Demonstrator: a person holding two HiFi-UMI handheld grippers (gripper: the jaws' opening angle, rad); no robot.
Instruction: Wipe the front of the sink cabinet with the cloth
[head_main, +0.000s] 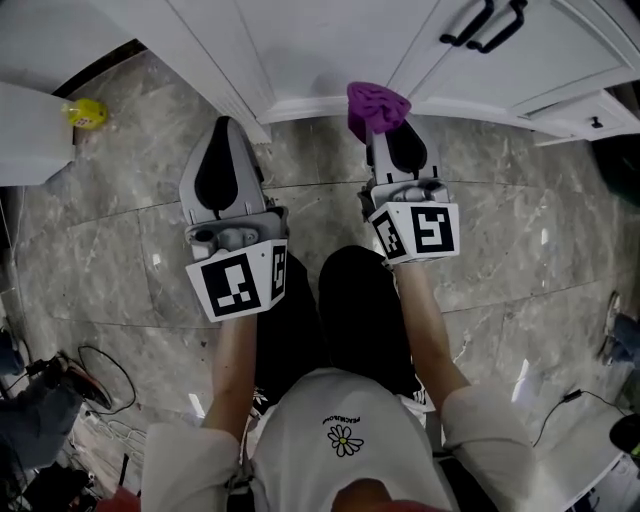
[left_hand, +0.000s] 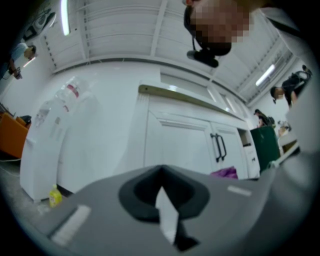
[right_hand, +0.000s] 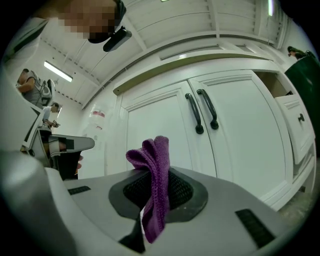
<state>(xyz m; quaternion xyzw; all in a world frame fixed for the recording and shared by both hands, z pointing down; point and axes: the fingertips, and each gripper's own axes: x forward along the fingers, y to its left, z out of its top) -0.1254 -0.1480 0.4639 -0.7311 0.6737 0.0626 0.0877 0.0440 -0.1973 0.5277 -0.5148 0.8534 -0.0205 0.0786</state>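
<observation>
A purple cloth (head_main: 376, 104) is pinched in my right gripper (head_main: 378, 128), which is shut on it and points at the foot of the white sink cabinet (head_main: 330, 45). In the right gripper view the cloth (right_hand: 156, 185) stands folded between the jaws of my right gripper (right_hand: 155, 172), just short of the double doors with black handles (right_hand: 202, 111). My left gripper (head_main: 228, 122) is shut on nothing and hovers over the floor to the left, near the cabinet's left corner. In the left gripper view, my left gripper (left_hand: 160, 172) faces the cabinet, with the cloth (left_hand: 225, 173) showing at right.
A small yellow bottle (head_main: 87, 112) lies on the marble floor beside a white unit (head_main: 30, 130) at left. A drawer (head_main: 590, 115) stands open on the cabinet's right. Cables (head_main: 100, 380) lie at lower left. The person's knees are close behind both grippers.
</observation>
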